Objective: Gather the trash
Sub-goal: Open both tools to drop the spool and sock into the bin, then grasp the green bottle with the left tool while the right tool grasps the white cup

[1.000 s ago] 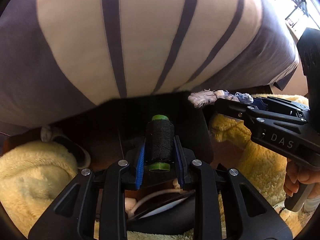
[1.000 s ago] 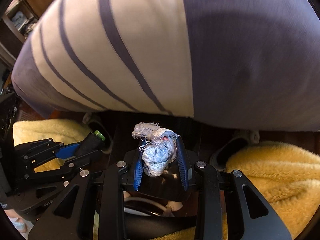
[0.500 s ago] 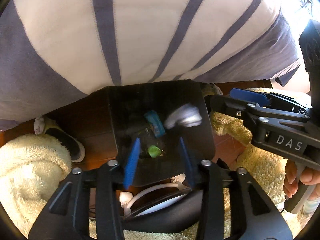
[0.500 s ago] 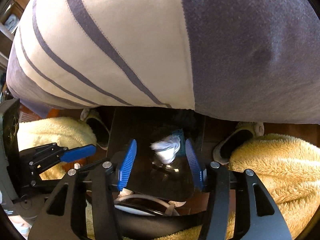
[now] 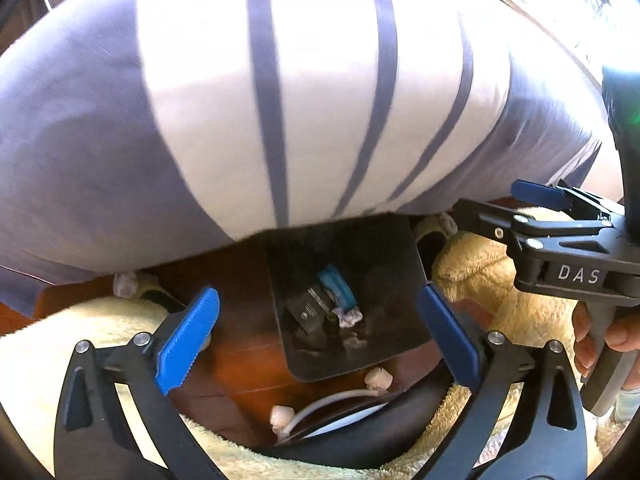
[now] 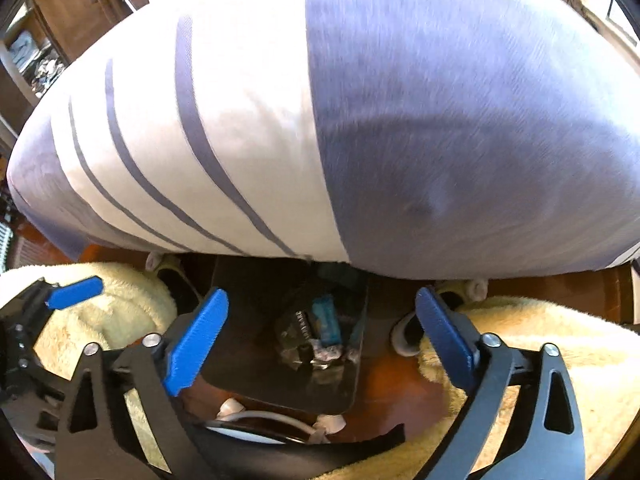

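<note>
A dark bin [image 5: 384,256] stands on the wooden floor below both grippers; it also shows in the right wrist view [image 6: 240,280]. Inside lie a teal wrapper [image 5: 336,286], a crumpled whitish wad [image 5: 350,316] and dark packaging [image 5: 306,312]; the right wrist view shows the wrapper [image 6: 326,320] and wad [image 6: 326,356] too. My left gripper [image 5: 316,338] is open and empty above the bin. My right gripper [image 6: 320,340] is open and empty above it and also appears at the right of the left wrist view [image 5: 536,196]. The thread spool is not clearly visible.
A large striped white and grey cushion [image 5: 280,100] overhangs the bin's far side. Yellow fluffy fabric [image 5: 500,280] lies on both sides. Slippers [image 6: 404,332] sit on the floor beside the bin. A white cable [image 5: 332,400] lies near the bin's front.
One second ago my left gripper held a black thread spool and my right a crumpled wad. Both grippers opened, the items dropped into the bin, and the jaws now stand wider.
</note>
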Available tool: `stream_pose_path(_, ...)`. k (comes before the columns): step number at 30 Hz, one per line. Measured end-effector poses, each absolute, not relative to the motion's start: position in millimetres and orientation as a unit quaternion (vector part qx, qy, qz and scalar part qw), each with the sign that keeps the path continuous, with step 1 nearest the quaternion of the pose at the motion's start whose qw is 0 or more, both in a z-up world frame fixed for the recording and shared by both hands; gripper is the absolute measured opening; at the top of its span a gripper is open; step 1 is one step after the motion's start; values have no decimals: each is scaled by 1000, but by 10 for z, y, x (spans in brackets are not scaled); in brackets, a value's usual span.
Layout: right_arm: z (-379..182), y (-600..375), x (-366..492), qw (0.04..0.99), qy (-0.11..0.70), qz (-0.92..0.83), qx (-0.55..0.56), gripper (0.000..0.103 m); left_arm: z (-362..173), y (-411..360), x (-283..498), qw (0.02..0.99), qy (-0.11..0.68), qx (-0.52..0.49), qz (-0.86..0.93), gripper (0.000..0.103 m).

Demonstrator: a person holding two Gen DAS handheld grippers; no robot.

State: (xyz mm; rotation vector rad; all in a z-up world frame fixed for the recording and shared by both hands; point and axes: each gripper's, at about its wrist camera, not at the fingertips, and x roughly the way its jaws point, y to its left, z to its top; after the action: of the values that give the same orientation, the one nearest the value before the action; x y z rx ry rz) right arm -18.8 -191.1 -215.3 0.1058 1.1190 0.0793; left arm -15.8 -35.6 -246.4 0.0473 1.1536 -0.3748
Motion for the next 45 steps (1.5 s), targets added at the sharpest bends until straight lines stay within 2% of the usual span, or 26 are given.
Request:
stream_pose_path(13,-1400,-2065,-284,893,447,29,53,99,-1836,-97,-176,870,471,21,-145,95)
stream_pose_path(23,-969,-2195,38,920,391,14,34,99,-1354,55,154,900,420,25,-116,95)
stream_pose_path(33,-814,-2205,579,924,382,15,29,99,-1082,117,724,911,398,31,-100,95)
stream_pose_path(40,-890,-2195,1131,920,392,2,22,99,-1128,45,1168,907,407,41,-100,95)
stream_pose_path(42,-917,-2222,1279,919,393,0,23,98,-1158,26,1285,904,413,38,-103,95)
stream_pose_path(45,-980,-2259,1581,915,402,1,30,84,-1214,-23,1461,899,422,32,-111,95)
